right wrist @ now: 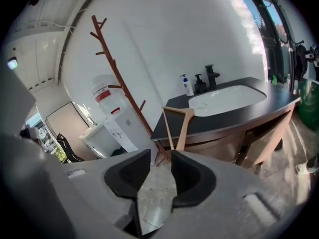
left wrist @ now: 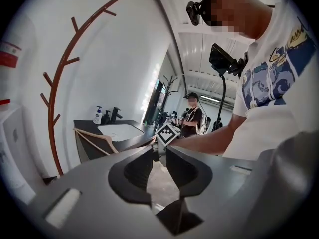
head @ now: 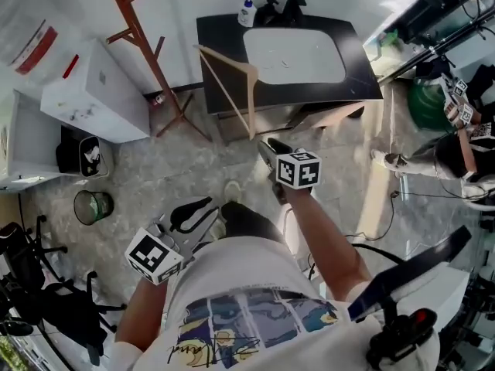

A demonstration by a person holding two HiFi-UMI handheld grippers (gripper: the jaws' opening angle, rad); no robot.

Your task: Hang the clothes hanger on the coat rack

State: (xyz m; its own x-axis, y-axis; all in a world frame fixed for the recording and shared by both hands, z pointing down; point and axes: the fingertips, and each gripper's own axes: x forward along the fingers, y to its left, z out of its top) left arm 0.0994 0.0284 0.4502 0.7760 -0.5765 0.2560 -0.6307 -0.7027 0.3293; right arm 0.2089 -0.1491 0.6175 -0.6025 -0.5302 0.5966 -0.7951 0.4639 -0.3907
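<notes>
The wooden clothes hanger (head: 232, 83) leans against the front left corner of the black sink counter (head: 220, 41); it also shows in the left gripper view (left wrist: 94, 138) and the right gripper view (right wrist: 182, 126). The red-brown coat rack (head: 139, 37) stands to the left of the counter by the white wall, its branched pole plain in both gripper views (left wrist: 55, 108) (right wrist: 119, 78). My right gripper (head: 267, 147) (right wrist: 160, 156) points at the hanger from a short way off, jaws open and empty. My left gripper (head: 203, 207) (left wrist: 159, 151) hangs lower by my body, open, nothing between its jaws.
A white cabinet (head: 93, 91) stands left of the rack, with a green bin (head: 93, 205) and a black office chair (head: 39, 292) nearer me. A soap bottle (head: 247, 10) and tap sit on the counter. Another person (head: 456, 157) stands at the right among cables.
</notes>
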